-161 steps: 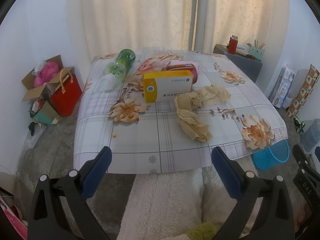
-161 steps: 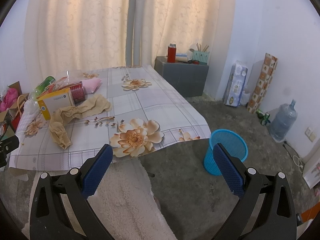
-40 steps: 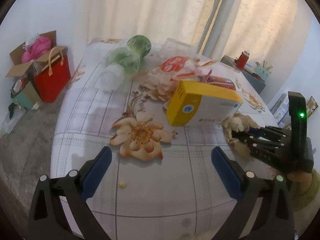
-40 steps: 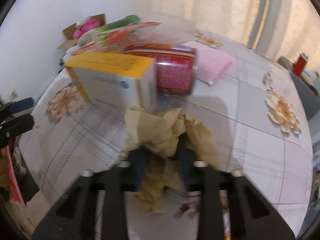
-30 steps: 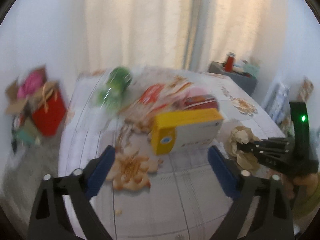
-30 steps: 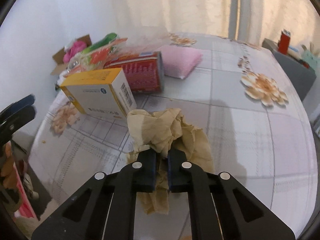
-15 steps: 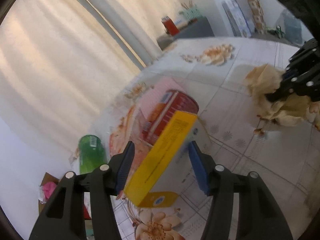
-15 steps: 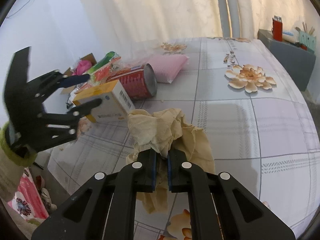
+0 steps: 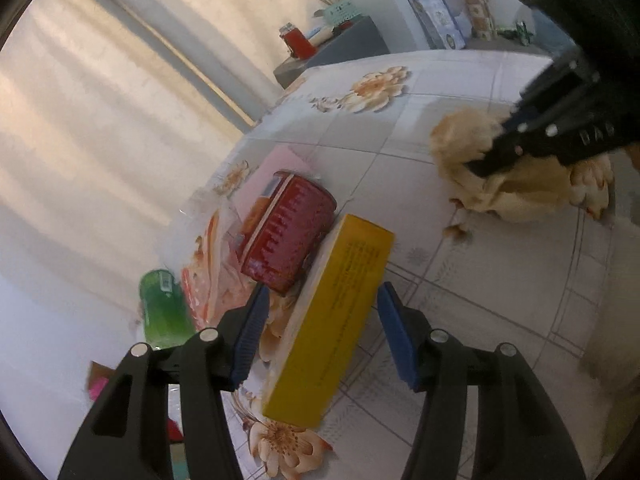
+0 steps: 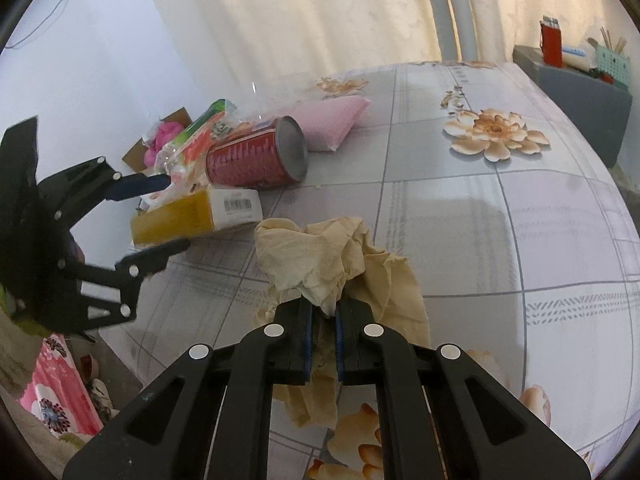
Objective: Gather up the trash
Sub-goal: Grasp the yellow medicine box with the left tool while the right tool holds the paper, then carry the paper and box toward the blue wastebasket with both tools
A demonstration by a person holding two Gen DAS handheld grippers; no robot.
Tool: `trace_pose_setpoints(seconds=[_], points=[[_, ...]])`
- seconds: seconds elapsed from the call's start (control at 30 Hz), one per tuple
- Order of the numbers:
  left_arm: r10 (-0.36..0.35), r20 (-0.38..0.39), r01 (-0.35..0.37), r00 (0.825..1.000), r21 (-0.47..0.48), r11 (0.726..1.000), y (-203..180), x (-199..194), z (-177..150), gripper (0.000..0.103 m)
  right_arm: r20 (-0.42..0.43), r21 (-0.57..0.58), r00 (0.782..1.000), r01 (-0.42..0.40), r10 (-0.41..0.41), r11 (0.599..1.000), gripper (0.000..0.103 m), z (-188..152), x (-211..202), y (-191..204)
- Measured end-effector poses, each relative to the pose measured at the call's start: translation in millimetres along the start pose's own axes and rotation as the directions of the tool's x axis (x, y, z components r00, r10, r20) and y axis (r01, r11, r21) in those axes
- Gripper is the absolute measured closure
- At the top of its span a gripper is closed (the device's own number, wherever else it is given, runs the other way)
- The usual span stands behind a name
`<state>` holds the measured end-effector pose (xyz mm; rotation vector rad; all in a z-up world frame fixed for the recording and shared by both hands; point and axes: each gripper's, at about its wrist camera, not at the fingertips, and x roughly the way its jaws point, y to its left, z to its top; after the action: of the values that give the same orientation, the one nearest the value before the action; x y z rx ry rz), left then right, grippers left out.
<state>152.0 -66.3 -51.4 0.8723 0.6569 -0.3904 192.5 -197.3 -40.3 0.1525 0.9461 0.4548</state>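
Left tool (image 9: 318, 326) gapes around the yellow box (image 9: 334, 312) — centre it, then squeeze squarely. Right tool (image 10: 323, 330) is clamped on the crumpled paper (image 10: 332, 256) — lift it clear.

1. The left tool (image 9: 318, 330) straddles the yellow box (image 9: 334, 316); both pads stand slightly off its sides, it seems.
2. The red can (image 10: 256, 158) lies just behind the box, touching or nearly so, with wrappers (image 10: 192, 146) and a green bottle (image 9: 164, 308) crowding the far-left side.
3. The right tool (image 10: 322, 334) and its crumpled paper (image 10: 332, 256) sit just right of the box.
4. Bare counter (image 10: 500, 220) lies open to the right, up to the pink pad (image 10: 332, 120).
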Motion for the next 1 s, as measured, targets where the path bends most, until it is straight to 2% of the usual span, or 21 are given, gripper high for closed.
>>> trace_pose_setpoints(seconds=[0.07,0.17,0.23,0.3,0.4,0.47,0.5,0.83,1.0], points=[[0.07,-0.01,-0.07,0.997,0.034,0.997,-10,5,-1,0.048,0.001,0.004,1.0,-0.001,0.001,1.0,0.096,1,-1,1],[0.109,-0.023,-0.107,0.994,0.094,0.99,-27,13,-4,0.048,0.006,0.012,1.0,-0.001,0.0,1.0,0.096,0,-3,2],[0.164,-0.014,-0.16,0.986,0.159,0.974,-41,17,-6,0.047,0.013,0.014,1.0,0.0,0.0,1.0,0.096,-1,-6,4],[0.239,0.004,-0.233,0.971,0.24,0.942,-57,24,-8,0.047,0.019,0.015,1.0,0.002,-0.002,1.0,0.096,-2,-8,5],[0.315,0.034,-0.31,0.949,0.301,0.902,-72,30,-10,0.051,0.025,0.02,1.0,0.004,-0.005,1.0,0.096,-4,-11,4],[0.323,0.034,-0.318,0.946,0.306,0.897,-75,31,-9,0.06,0.029,0.025,1.0,0.007,-0.008,1.0,0.096,-6,-14,3],[0.324,0.034,-0.318,0.946,0.305,0.898,-76,31,-9,0.071,0.033,0.029,0.999,0.009,-0.01,1.0,0.096,-8,-16,3],[0.345,0.089,-0.356,0.935,0.221,0.908,-58,1,-1,0.073,0.087,0.076,0.996,0.02,-0.026,0.997,0.096,-18,-47,-6],[0.325,0.118,-0.341,0.938,0.161,0.926,-52,-27,15,0.073,0.122,0.099,0.992,0.017,-0.029,0.995,0.096,-22,-64,-11]])
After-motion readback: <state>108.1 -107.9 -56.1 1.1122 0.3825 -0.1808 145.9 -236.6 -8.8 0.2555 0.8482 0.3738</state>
